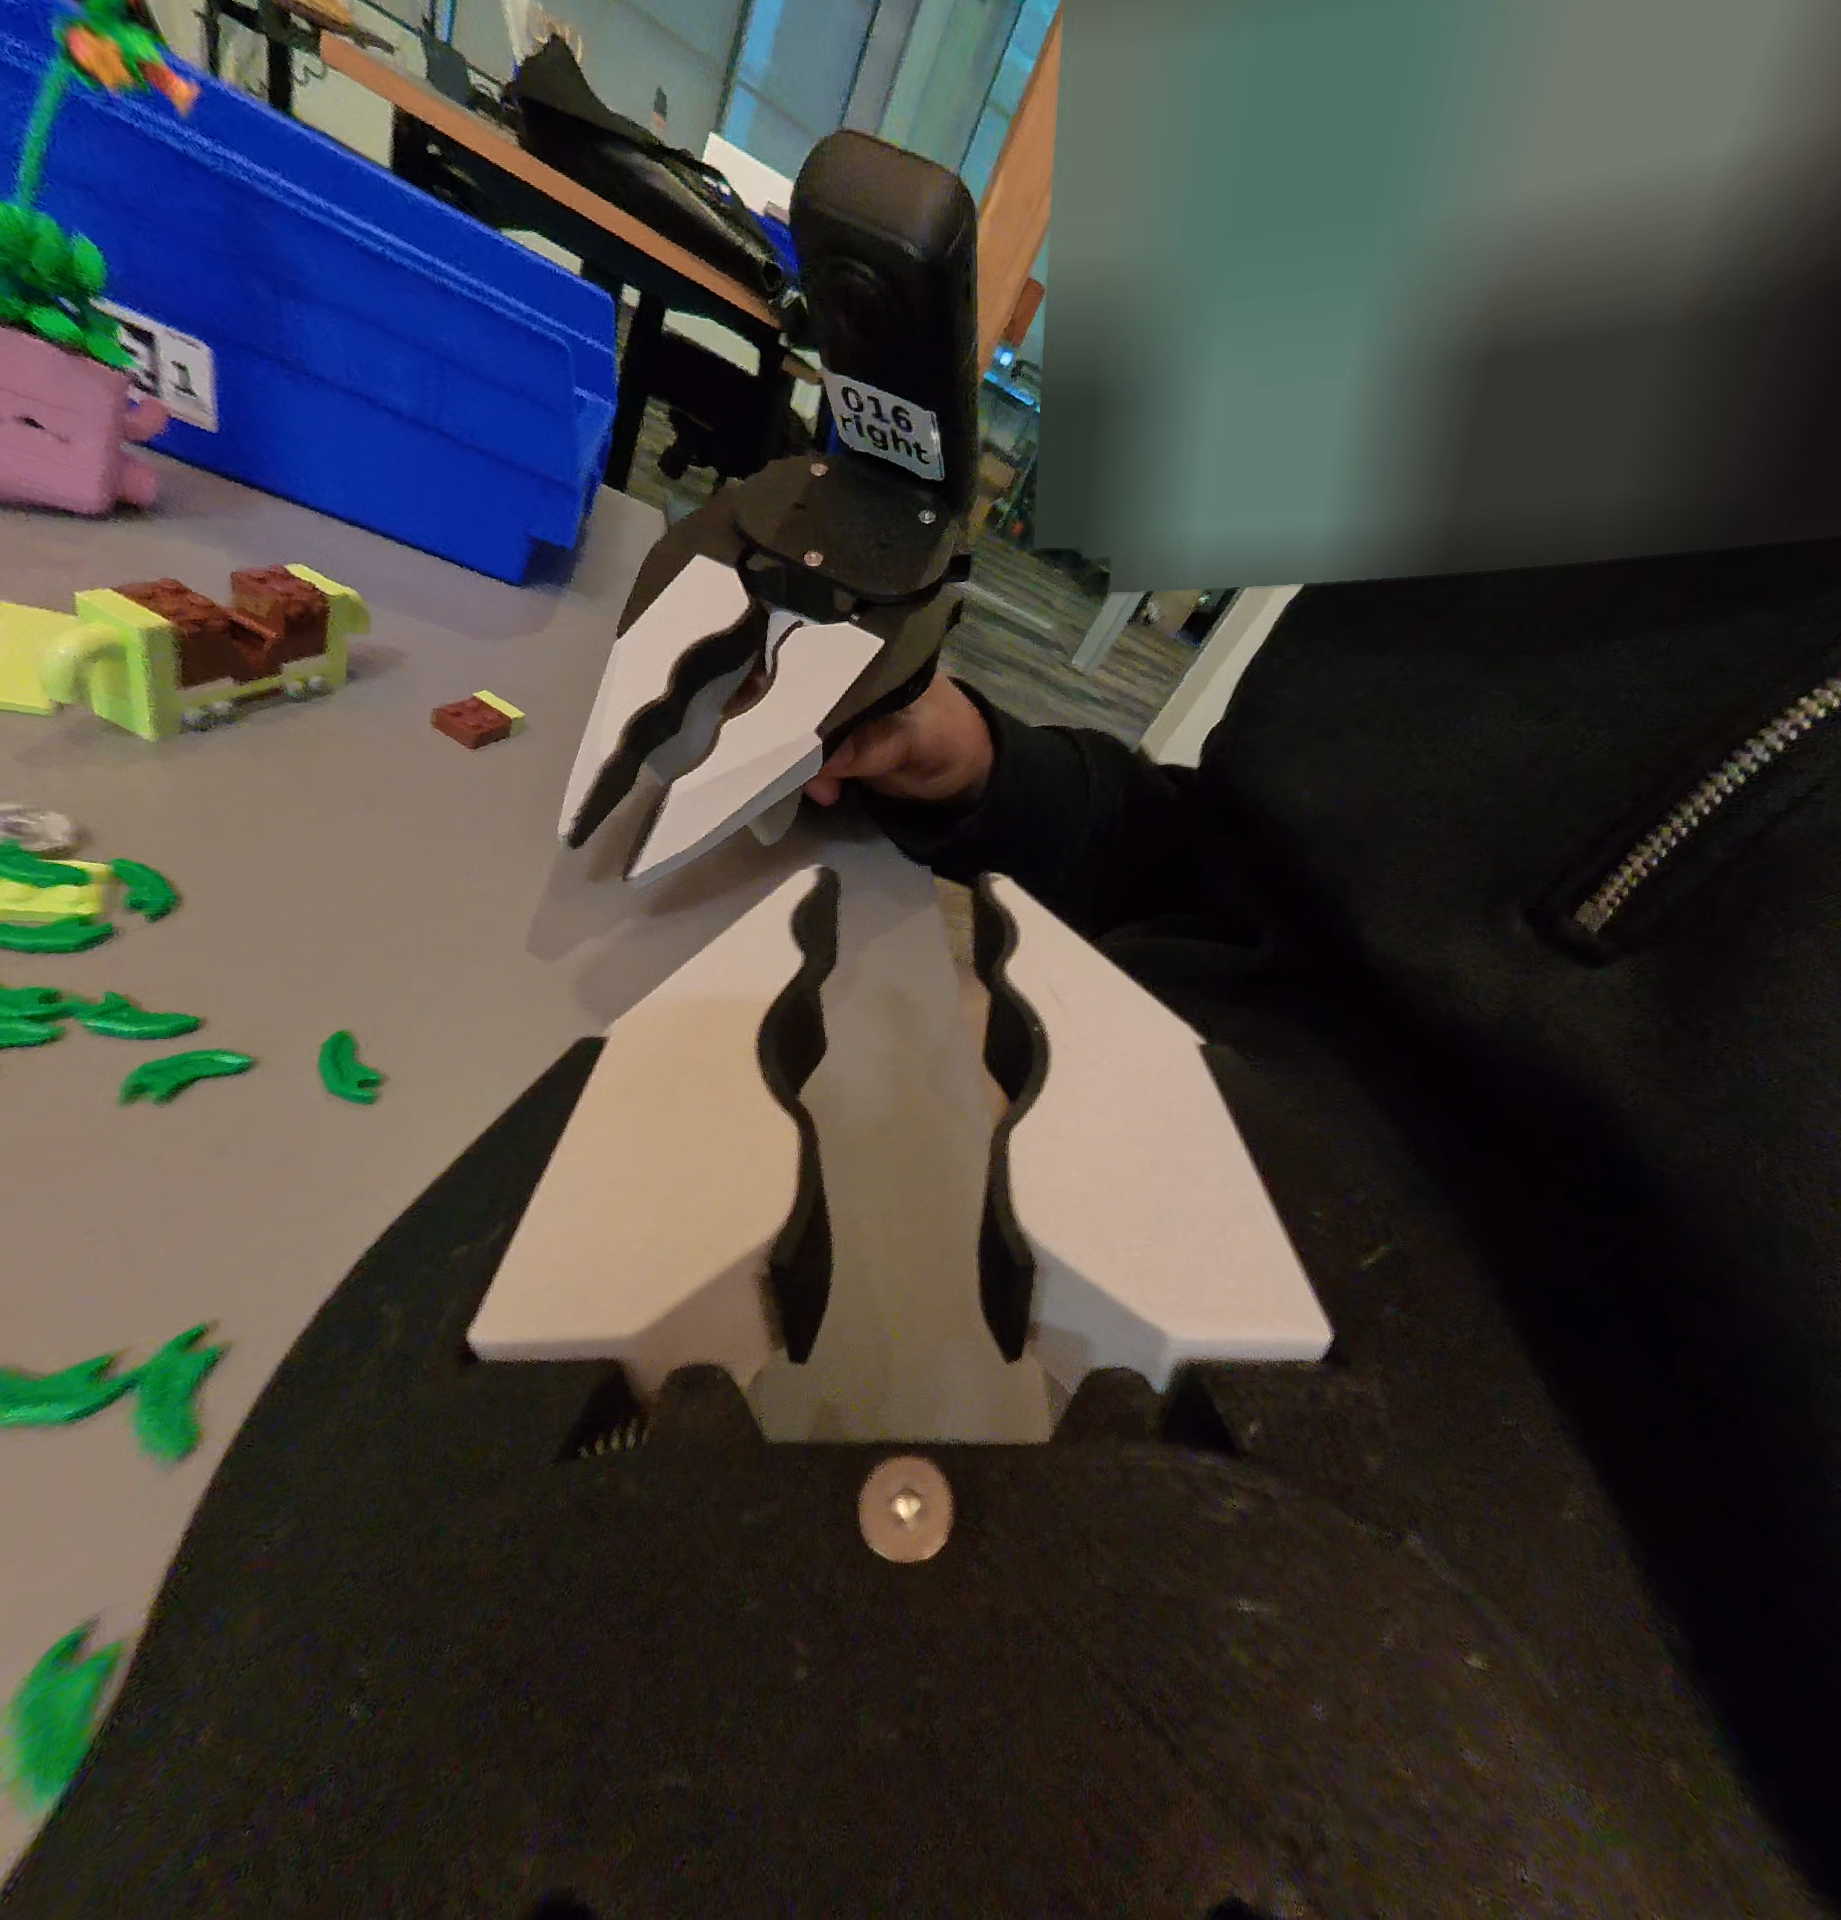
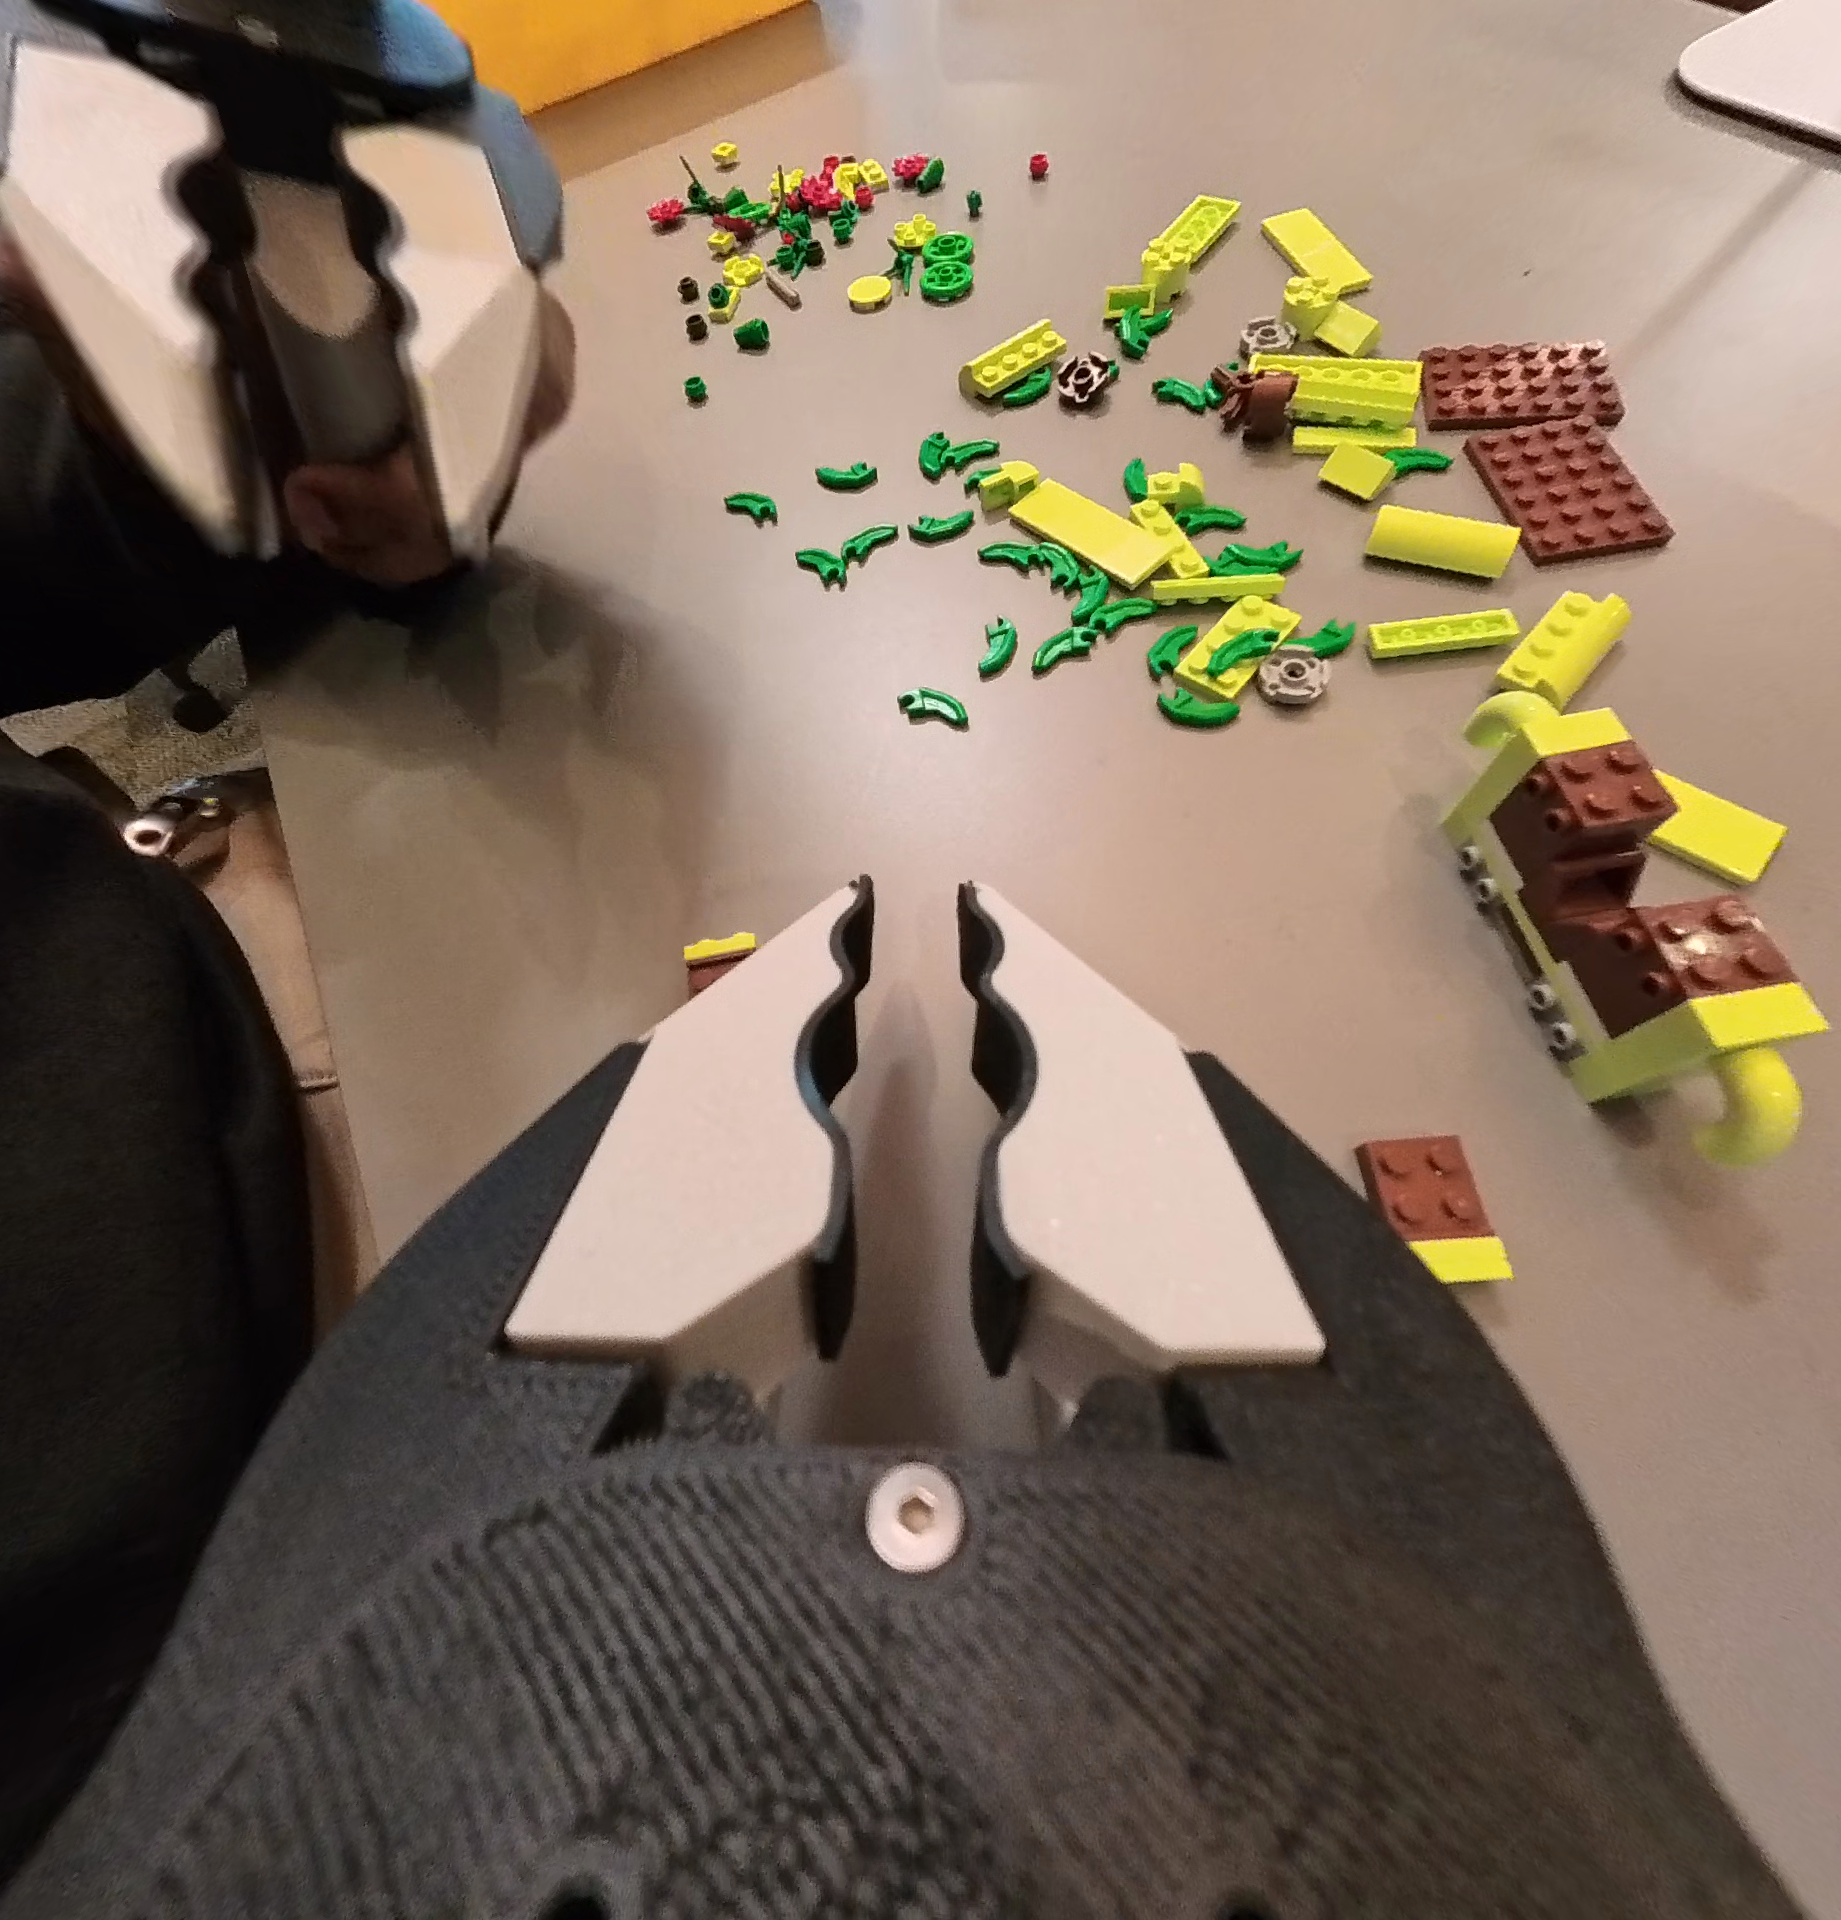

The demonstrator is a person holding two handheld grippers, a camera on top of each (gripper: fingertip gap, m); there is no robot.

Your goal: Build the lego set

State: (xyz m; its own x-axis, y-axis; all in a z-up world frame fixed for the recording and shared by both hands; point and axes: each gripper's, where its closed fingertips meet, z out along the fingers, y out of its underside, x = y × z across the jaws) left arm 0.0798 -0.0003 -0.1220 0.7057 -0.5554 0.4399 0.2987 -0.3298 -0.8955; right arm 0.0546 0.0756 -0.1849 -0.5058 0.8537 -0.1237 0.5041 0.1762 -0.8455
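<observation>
The left gripper (image 1: pixel 900 894), with its pale grey fingers and wavy black pads, is hovering over the near edge of the grey tabletop (image 1: pixel 376 810) with its jaws standing parted and nothing between them. The right gripper (image 2: pixel 916 894) is likewise gaping a little above the table, holding nothing, its tips just beside a small brown-and-lime brick (image 2: pixel 716 961) at its 9 o'clock. In the left wrist view the right gripper is pointing down at 12 o'clock, gripped by a hand (image 1: pixel 911 743) in a black sleeve. The half-built lime-green and brown lego assembly with curved handles (image 2: pixel 1633 935) is lying on its side at 3 o'clock in the right wrist view, apart from both grippers, with a small brown plate with a lime end (image 2: pixel 1430 1205) near it at 4 o'clock. Loose green leaf pieces (image 2: pixel 1061 582), lime bricks and two brown studded plates (image 2: pixel 1544 436) are lying scattered from 12 to 2 o'clock. A blue plastic bin (image 1: pixel 355 332) and a pink lego pot with green foliage (image 1: pixel 38 405) are sitting at 10 o'clock in the left wrist view.
</observation>
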